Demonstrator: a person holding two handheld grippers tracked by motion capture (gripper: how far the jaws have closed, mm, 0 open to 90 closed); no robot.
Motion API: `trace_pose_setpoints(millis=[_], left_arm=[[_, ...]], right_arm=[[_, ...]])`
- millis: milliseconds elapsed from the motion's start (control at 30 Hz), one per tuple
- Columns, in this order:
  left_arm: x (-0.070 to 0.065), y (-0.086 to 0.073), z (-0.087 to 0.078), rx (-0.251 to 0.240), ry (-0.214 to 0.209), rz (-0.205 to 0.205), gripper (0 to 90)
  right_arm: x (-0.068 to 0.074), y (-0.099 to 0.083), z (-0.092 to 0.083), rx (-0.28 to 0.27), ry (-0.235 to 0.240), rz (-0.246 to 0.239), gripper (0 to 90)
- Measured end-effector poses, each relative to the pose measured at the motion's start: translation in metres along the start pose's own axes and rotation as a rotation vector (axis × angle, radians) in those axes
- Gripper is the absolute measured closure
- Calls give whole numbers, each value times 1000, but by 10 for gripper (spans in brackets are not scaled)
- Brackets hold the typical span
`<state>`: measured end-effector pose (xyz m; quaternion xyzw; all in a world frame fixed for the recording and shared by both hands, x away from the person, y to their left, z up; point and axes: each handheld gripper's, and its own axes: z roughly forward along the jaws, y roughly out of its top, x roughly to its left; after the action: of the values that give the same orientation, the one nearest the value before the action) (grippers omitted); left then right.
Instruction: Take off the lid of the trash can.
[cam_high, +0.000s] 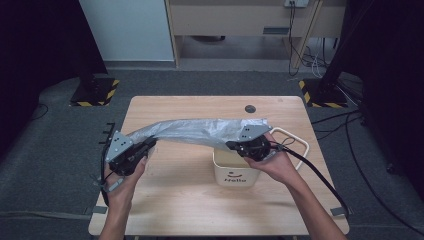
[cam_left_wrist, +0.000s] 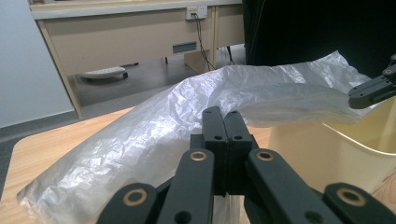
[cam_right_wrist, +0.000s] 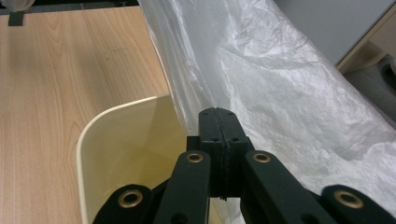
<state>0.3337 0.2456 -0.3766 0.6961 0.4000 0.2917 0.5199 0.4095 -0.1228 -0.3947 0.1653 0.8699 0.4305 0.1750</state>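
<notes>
Translucent grey plastic bag (cam_high: 195, 131), one item: we see it stretched in the air above the wooden table (cam_high: 190, 200), spanning from the left gripper (cam_high: 150, 145) to the right gripper (cam_high: 231, 145). We record the left gripper's jaws pressed together on the bag's lower edge, and the right gripper's jaws clamped on the film at the other end. Cream bin (cam_high: 235, 175), one item, marked "Hello": we find it standing just under the bag's right end.

One plastic bag (cam_high: 195, 131), one cream bin (cam_high: 235, 172), two grippers (cam_high: 131, 154) (cam_high: 252, 145)
</notes>
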Motion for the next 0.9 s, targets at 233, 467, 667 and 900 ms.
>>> trace_pose_setpoints(millis=[233, 467, 667, 900], left_arm=[[3, -1, -5, -6, 4, -4, 900], [9, -3, -12, -4, 23, 12, 900], [12, -4, -15, -11, 35, 12, 899], [14, -3, -11, 7, 22, 19, 898]], right_arm=[[13, 1, -6, 2, 48, -3, 900], [23, 3, -5, 0, 86, -2, 900], [28, 6, 1, 14, 108, -7, 900], [26, 6, 3, 24, 112, 12, 819]])
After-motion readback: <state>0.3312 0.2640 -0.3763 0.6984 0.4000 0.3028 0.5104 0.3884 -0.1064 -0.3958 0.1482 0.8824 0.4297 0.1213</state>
